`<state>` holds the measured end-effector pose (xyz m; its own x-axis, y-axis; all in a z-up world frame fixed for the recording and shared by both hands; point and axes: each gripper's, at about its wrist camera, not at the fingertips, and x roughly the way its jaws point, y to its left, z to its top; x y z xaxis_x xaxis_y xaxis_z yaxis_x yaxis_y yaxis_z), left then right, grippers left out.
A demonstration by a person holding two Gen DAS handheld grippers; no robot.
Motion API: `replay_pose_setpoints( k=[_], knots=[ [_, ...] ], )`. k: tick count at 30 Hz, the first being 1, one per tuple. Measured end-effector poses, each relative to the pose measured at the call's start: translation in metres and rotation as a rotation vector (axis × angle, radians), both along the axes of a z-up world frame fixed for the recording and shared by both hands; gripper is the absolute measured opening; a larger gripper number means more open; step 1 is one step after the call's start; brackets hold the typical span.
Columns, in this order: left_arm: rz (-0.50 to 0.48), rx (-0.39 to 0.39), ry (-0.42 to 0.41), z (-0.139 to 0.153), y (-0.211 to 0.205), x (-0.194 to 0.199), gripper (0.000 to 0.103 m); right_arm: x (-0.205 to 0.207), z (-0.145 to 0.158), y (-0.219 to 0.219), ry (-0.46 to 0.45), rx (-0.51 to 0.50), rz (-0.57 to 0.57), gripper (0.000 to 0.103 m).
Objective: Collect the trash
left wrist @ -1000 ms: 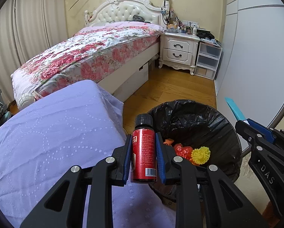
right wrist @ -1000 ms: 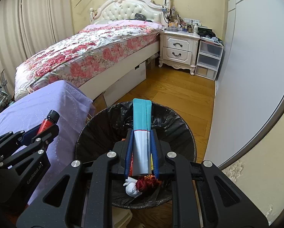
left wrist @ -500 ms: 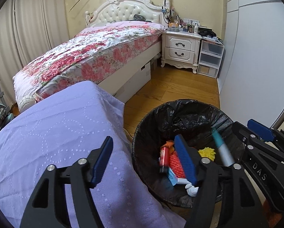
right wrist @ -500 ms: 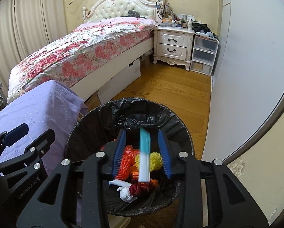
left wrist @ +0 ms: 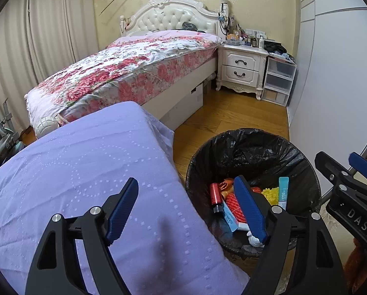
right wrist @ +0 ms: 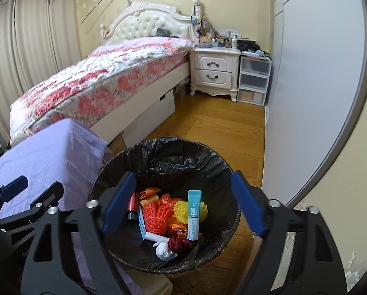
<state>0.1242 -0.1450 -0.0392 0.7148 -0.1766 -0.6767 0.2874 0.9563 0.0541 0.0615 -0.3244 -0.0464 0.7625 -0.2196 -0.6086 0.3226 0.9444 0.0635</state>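
Note:
A bin lined with a black bag [left wrist: 252,145] [right wrist: 173,147] stands on the floor below both grippers. Inside it lie a red bottle with a black cap [left wrist: 215,194] [right wrist: 133,202], a teal and white packet [left wrist: 283,193] [right wrist: 193,216], orange netting [right wrist: 156,211], a yellow foam net [right wrist: 179,209] and a white wad [right wrist: 163,247]. My left gripper [left wrist: 184,184] hangs over the bin's left rim, its jaws opening with nothing between them. My right gripper [right wrist: 183,175] hovers above the bin's middle, jaws likewise opening and empty.
A table under a purple cloth [left wrist: 73,172] touches the bin's left side. Beyond are a bed with a floral cover [left wrist: 134,73], a white nightstand [left wrist: 242,66], clear plastic drawers [left wrist: 279,78], a grey wardrobe door [left wrist: 343,73] at right, and wood floor [left wrist: 227,115].
Both grippers went from shut to wide apart. The red bottle dropped out of the left one and the teal packet out of the right one; both now lie in the bin.

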Motion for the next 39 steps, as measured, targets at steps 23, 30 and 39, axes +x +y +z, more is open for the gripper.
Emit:
replay_pose_setpoints(
  k=[23, 30, 39],
  knots=[
    [0.129, -0.006, -0.059, 0.014, 0.078, -0.082, 0.085, -0.077, 0.016, 0.054, -0.027, -0.071, 0.048, 0.089],
    [0.137, -0.032, -0.098, 0.028, 0.093, -0.107, 0.085, -0.099, 0.023, 0.073, -0.041, -0.105, 0.086, 0.089],
    [0.145, -0.046, -0.123, 0.034, 0.103, -0.131, 0.085, -0.125, 0.036, 0.093, -0.08, -0.146, 0.126, 0.089]
  ],
)
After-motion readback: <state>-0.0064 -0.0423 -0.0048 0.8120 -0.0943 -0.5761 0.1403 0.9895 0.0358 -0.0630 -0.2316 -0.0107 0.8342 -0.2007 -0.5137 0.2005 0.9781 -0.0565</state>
